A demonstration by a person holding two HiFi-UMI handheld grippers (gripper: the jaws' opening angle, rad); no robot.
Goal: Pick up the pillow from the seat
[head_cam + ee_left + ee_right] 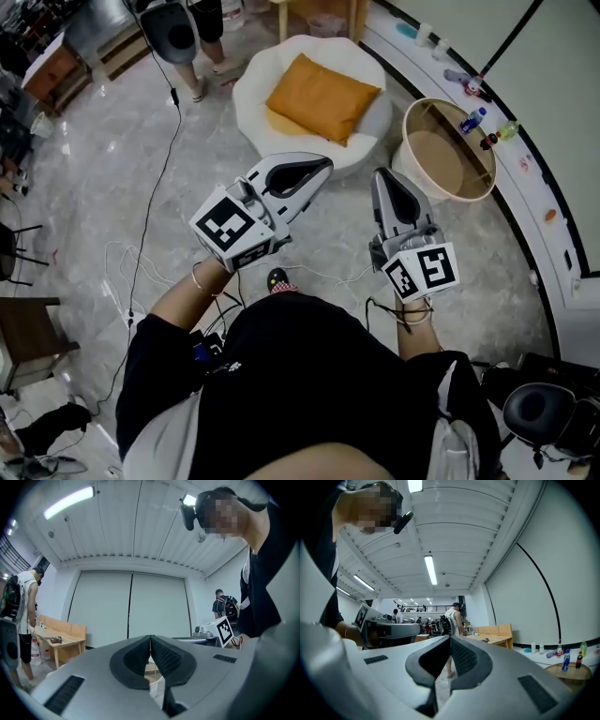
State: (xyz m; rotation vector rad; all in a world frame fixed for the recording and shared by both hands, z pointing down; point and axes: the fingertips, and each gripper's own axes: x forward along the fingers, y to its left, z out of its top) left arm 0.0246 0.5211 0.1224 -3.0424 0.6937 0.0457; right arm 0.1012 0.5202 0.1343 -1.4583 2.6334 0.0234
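An orange pillow [322,97] lies on a round white seat [375,131] at the top centre of the head view. My left gripper [323,166] is shut and empty, its tip just short of the seat's near edge. To the right of it, my right gripper [383,174] is also shut with nothing in it, beside the seat's right side. In the left gripper view the black pads [140,656] meet in a closed line; the right gripper view shows its pads [461,656] pressed together too. Neither gripper view shows the pillow.
A round tan basket [448,150] stands right of the seat. Bottles [473,119] line the curved white ledge [539,178] along the right. A person [202,37] stands at the top left near a wooden table [58,644]. Cables [155,187] trail over the grey floor.
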